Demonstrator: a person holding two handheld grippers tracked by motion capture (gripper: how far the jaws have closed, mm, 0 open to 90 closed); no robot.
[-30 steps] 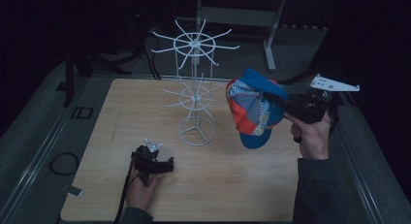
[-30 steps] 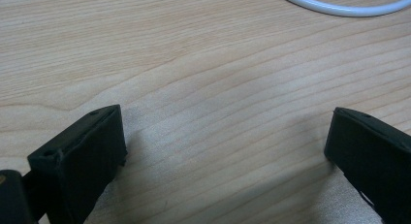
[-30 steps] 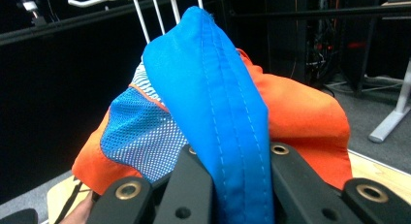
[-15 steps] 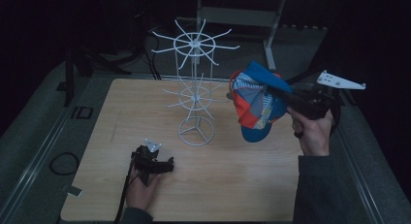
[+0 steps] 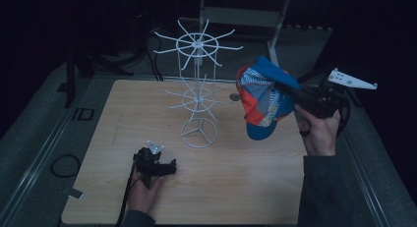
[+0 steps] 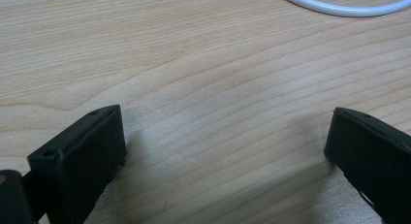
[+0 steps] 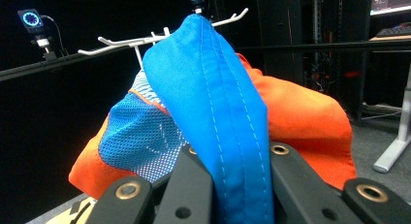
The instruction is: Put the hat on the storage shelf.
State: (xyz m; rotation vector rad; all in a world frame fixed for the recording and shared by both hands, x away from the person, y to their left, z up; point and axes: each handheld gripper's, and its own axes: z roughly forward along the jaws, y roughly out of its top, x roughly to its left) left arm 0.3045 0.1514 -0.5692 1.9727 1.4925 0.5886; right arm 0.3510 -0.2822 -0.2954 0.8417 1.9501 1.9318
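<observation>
I've got the right gripper (image 5: 295, 97) up off the table at the right side, jaws pinched tight on the blue brim of the cap (image 5: 263, 101). In the right gripper view the brim (image 7: 218, 112) runs straight up betw. the two black jaws, w/ orange cloth and a blue mesh panel bulging out on either side behind it. So the cap hangs in the air, held by its brim, over the right part of the table (image 5: 246, 187), crown turned toward the rack. It's near the white wire rack (image 5: 198, 97) but apart from it; can't see any contact w/ the hooks. From the right gripper view the rack's upper hooks (image 7: 126, 40) poke out just behind the top edge of the cap. My right hand (image 5: 319, 133) wraps the gripper body from below, grey plate sticking out to the right.

Left gripper (image 5: 169, 166) sits low on the table near the front edge, in front of and a bit left of the rack's round base (image 5: 198, 133). Its jaws are spread wide, nothing betw. them: the left gripper view has bare wood betw. the two black tips (image 6: 225, 156), and a bit of the white base ring (image 6: 339, 8) at the top edge. Left hand (image 5: 145, 187) rests behind it, cable trailing back.
</observation>
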